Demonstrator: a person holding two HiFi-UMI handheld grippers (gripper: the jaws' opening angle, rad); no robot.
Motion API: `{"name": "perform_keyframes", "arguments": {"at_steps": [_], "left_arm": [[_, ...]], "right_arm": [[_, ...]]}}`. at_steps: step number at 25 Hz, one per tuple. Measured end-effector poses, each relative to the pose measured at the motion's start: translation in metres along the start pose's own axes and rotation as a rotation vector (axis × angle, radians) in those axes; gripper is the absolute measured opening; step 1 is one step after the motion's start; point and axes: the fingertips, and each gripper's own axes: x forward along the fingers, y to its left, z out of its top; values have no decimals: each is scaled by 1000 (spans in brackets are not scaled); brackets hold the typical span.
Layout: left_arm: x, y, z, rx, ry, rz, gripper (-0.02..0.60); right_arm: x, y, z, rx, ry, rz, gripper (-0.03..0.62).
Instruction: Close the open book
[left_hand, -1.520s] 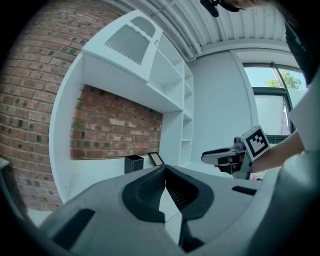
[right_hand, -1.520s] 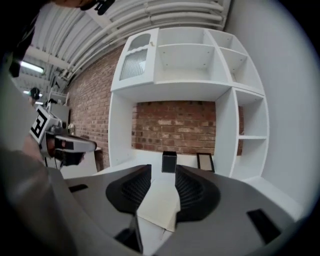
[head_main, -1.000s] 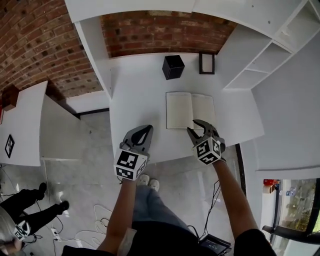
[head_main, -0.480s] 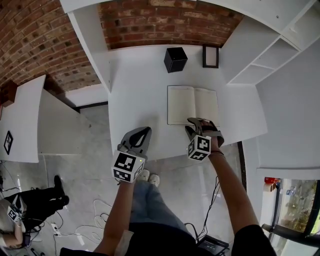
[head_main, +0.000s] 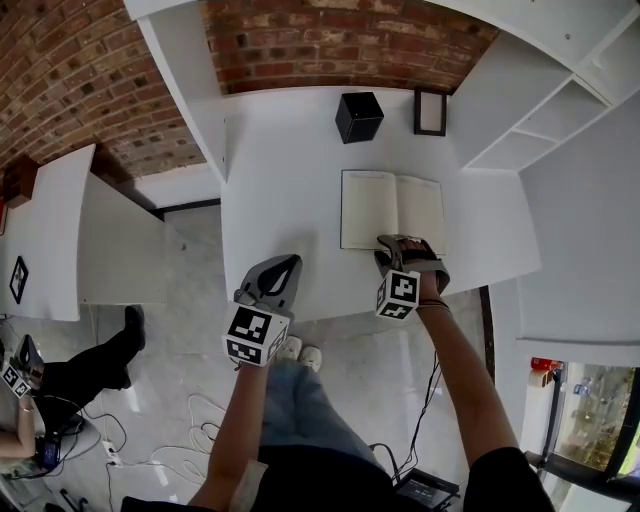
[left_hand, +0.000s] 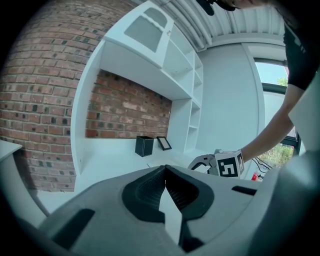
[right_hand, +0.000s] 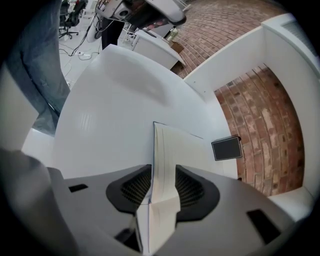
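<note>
One open book (head_main: 375, 208) lies at centre-right of the white desk (head_main: 280, 170), below a black box (head_main: 359, 117) and a small frame (head_main: 431, 112). Its right-hand leaves are clamped at their lower edge by the right gripper (head_main: 404, 247). Lower left of the book, the left gripper (head_main: 283, 268) sits at the desk's near edge, jaws pressed together on nothing.

White desk (head_main: 280, 180), open book (head_main: 392, 208), right gripper (head_main: 405, 245) on its edge

The book (head_main: 392, 211) has cream pages, the desk (head_main: 280, 200) is white, the box (head_main: 359, 117) black
</note>
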Motion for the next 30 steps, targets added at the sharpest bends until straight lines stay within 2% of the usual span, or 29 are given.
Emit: {"name": "perform_keyframes", "arguments": {"at_steps": [9, 16, 21, 24, 30], "left_arm": [[1, 0, 0, 7, 4, 0, 8], [-1, 5, -2, 8, 11, 13, 8], [0, 5, -2, 8, 16, 12, 8], [3, 3, -3, 8, 18, 5, 8], [7, -1, -3, 9, 22, -6, 9]], "right_arm": [[8, 3, -5, -39, 33, 7, 130], [12, 1, -5, -10, 49, -34, 130], [8, 3, -5, 25, 38, -83, 77], [4, 0, -5, 90, 26, -117, 44], [-6, -10, -6, 310, -36, -173, 32]]}}
